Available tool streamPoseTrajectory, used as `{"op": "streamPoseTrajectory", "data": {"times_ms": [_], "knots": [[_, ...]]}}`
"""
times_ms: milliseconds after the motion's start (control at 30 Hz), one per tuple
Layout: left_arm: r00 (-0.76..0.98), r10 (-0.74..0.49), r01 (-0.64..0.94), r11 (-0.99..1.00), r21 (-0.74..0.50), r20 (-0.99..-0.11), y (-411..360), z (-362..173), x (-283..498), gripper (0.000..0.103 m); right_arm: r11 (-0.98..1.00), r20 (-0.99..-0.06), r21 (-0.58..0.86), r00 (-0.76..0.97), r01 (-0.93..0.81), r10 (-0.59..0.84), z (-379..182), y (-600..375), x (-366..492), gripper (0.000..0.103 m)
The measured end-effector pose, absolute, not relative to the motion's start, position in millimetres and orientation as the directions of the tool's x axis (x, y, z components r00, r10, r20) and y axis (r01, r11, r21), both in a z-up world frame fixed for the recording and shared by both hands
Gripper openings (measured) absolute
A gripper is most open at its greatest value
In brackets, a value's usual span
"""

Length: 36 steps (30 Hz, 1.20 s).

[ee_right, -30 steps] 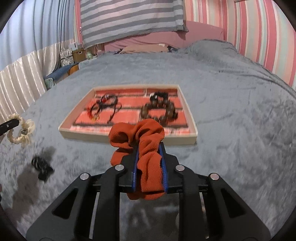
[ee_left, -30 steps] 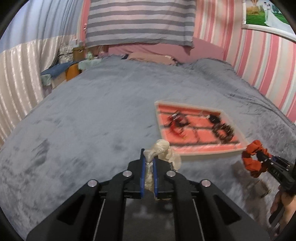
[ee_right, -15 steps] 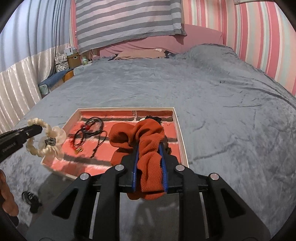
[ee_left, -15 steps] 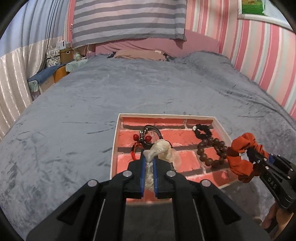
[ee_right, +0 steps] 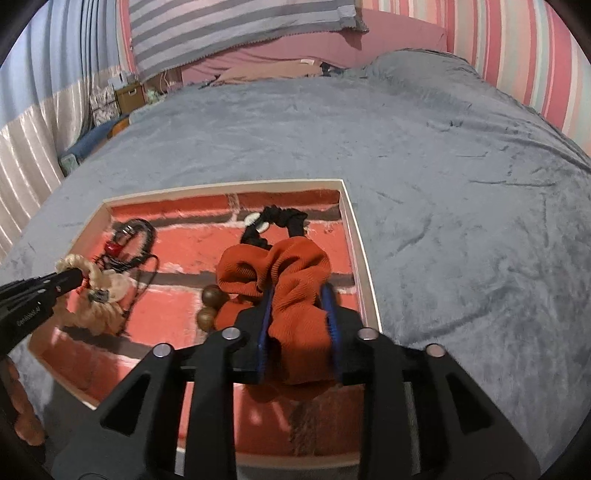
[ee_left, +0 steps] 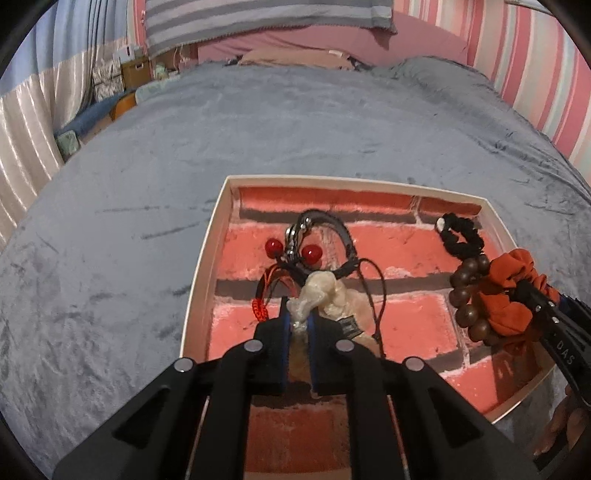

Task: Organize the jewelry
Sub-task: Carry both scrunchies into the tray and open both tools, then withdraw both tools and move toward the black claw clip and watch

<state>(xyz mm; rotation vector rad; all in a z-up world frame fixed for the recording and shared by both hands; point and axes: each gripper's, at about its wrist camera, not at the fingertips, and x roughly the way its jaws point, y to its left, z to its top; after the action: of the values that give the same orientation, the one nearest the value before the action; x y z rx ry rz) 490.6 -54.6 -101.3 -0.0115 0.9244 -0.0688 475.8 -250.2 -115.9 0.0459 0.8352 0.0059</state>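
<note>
Pinching a cream scrunchie (ee_left: 325, 299) between its blue-lined fingers, the left gripper (ee_left: 297, 325) hangs over the near left part of a shallow tray (ee_left: 207, 258) whose floor is printed like red brick. Beside it, the right gripper (ee_right: 297, 328) has its fingers clamped on an orange ribbed scrunchie (ee_right: 284, 273), held above the tray's right half; in the left wrist view that same orange scrunchie (ee_left: 509, 291) shows at the right edge. Lying inside the tray are a black cord bracelet with two red beads (ee_left: 310, 251) on the left, a black scrunchie with a white button (ee_right: 277, 221) toward the far right corner, and a brown wooden bead bracelet (ee_left: 467, 299) partly hidden behind the orange fabric. The tray rests on a grey plush bedspread (ee_right: 443, 184), with a striped pillow (ee_right: 229, 26) at the far end.
</note>
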Motion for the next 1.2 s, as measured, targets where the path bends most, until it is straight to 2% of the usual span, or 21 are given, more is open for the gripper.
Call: {"op": "streamPoseTrajectory", "data": {"times_ms": [67, 100, 167, 200, 233, 400, 467, 533, 567, 633, 867, 1200], "knots": [[0.588, -0.058, 0.049, 0.998, -0.035, -0.807, -54, -104, 491, 0.011, 0.999, -0.745, 0.043, 0.667, 0.01, 0.026, -116, -251, 477, 0.038], [0.58, -0.055, 0.047, 0.998, -0.034, -0.812, -54, -106, 492, 0.015, 0.999, -0.746, 0.04, 0.666, 0.009, 0.024, -116, -252, 476, 0.042], [0.583, -0.05, 0.044, 0.999, -0.031, -0.811, -52, -105, 489, 0.037, 0.999, -0.742, 0.032, 0.67, 0.012, 0.016, -113, -254, 473, 0.06], [0.589, -0.054, 0.046, 0.998, -0.033, -0.806, -52, -102, 487, 0.057, 0.999, -0.738, 0.043, 0.674, 0.012, 0.024, -111, -256, 472, 0.063], [0.605, -0.059, 0.05, 0.998, -0.036, -0.794, -51, -98, 482, 0.061, 0.997, -0.732, 0.07, 0.68, 0.013, 0.042, -106, -260, 469, 0.065], [0.617, -0.108, 0.069, 0.994, -0.083, -0.779, -49, -75, 472, 0.061, 0.993, -0.709, 0.114, 0.702, 0.032, 0.058, -86, -273, 458, 0.08], [0.642, -0.122, 0.074, 0.992, -0.098, -0.757, -45, -59, 462, 0.068, 0.992, -0.691, 0.124, 0.72, 0.029, 0.065, -75, -276, 449, 0.09], [0.673, -0.131, 0.076, 0.991, -0.108, -0.728, -39, -43, 450, 0.081, 0.993, -0.67, 0.115, 0.741, 0.031, 0.054, -62, -279, 436, 0.095], [0.686, -0.134, 0.077, 0.991, -0.112, -0.715, -36, -34, 444, 0.083, 0.993, -0.664, 0.111, 0.746, 0.032, 0.05, -57, -281, 430, 0.097], [0.707, -0.143, 0.083, 0.989, -0.12, -0.692, -28, -20, 426, 0.089, 0.994, -0.655, 0.105, 0.755, 0.034, 0.043, -49, -282, 417, 0.099], [0.78, -0.099, 0.076, 0.995, -0.064, -0.618, 3, 11, 351, 0.095, 0.998, -0.628, 0.057, 0.778, 0.039, 0.005, -38, -280, 355, 0.099], [0.79, -0.063, 0.062, 0.998, -0.023, -0.609, 21, -12, 269, 0.097, 0.999, -0.605, -0.021, 0.795, 0.045, -0.048, -53, -271, 261, 0.099]]}}
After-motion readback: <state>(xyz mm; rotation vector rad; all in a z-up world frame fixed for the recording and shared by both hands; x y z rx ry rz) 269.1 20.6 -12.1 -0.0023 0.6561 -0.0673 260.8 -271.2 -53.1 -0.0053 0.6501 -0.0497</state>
